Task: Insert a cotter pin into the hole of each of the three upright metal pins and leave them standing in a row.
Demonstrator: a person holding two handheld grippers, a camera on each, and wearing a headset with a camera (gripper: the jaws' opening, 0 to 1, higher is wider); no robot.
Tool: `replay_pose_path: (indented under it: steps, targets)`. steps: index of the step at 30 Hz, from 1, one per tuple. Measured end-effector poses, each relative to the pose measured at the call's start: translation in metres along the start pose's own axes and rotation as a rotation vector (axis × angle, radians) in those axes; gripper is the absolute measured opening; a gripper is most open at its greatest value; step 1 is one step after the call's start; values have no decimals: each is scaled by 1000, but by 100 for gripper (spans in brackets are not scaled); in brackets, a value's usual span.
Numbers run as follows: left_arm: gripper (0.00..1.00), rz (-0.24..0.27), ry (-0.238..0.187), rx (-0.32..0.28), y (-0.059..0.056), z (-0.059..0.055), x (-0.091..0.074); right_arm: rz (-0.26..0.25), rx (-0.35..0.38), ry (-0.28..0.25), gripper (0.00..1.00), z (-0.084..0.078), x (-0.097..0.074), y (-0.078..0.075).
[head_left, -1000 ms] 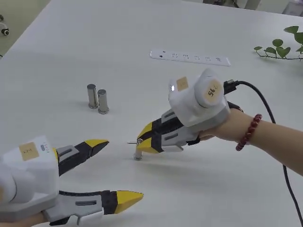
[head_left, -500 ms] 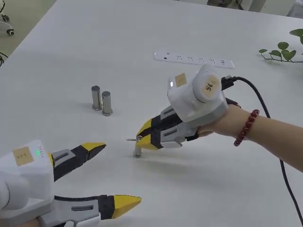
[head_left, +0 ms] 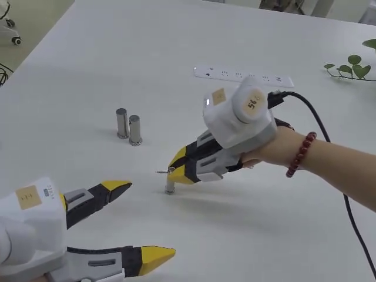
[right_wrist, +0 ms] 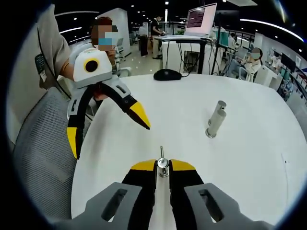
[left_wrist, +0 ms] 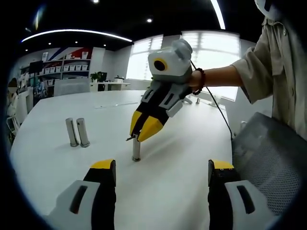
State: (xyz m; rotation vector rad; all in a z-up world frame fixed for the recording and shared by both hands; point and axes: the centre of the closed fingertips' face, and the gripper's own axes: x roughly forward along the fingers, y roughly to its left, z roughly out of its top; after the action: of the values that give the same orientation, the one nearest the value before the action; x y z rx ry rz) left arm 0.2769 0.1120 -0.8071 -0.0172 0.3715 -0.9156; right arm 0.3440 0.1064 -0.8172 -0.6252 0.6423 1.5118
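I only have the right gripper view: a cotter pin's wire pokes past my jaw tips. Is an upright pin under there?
Observer: Yes; the head view shows a metal pin standing right under the tips of the right gripper.
Operator: Is the wire through it?
Observer: The cotter pin sticks out sideways at its top; through the hole, I cannot tell.
Operator: Others overlap here. How many?
Observer: Two other pins, side by side.
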Motion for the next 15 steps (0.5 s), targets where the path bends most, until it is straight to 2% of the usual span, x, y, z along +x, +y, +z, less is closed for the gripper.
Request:
replay_pose_path:
  steps: [15]
  targets:
    - [79,1,6,3,0,0,-1,4,10,4,11,0,1,-1]
